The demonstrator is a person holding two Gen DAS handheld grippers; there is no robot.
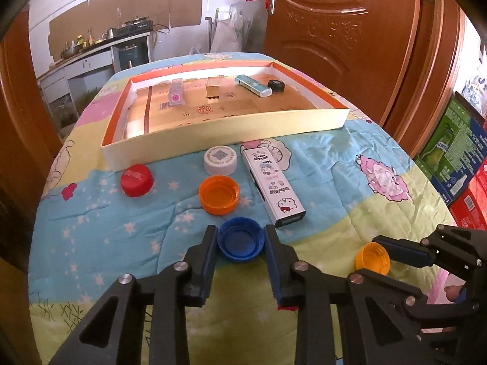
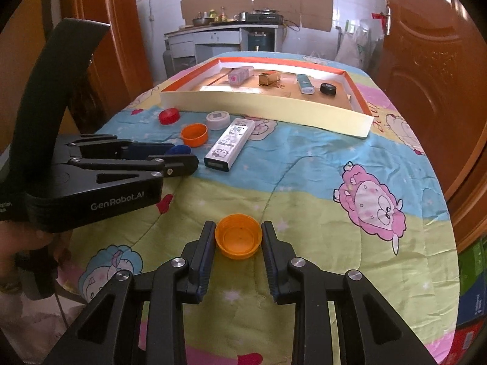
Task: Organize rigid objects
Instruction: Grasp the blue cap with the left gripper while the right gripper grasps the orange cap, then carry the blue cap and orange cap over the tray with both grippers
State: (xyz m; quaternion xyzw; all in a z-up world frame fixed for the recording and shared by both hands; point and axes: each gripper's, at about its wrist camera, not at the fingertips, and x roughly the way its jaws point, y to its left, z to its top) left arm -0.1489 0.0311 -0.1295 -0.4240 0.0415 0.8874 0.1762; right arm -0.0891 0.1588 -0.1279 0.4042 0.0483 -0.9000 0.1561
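Observation:
My left gripper (image 1: 239,231) is shut on a blue bottle cap (image 1: 240,240) that lies open side up on the cartoon-print cloth; both pads touch its rim. My right gripper (image 2: 238,228) is shut on a small orange cap (image 2: 238,240), also open side up. In the left wrist view the right gripper (image 1: 369,257) sits at the lower right around that orange cap (image 1: 373,258). In the right wrist view the left gripper (image 2: 185,155) comes in from the left, and the blue cap (image 2: 179,149) shows only partly between its fingers.
A shallow cream tray (image 1: 225,130) with orange edges holds a pink box (image 1: 176,92), a gold box (image 1: 213,88), a teal box (image 1: 252,85) and a black cap (image 1: 276,85). Before it lie a red cap (image 1: 136,180), white cap (image 1: 220,159), larger orange cap (image 1: 219,194) and Hello Kitty box (image 1: 272,187).

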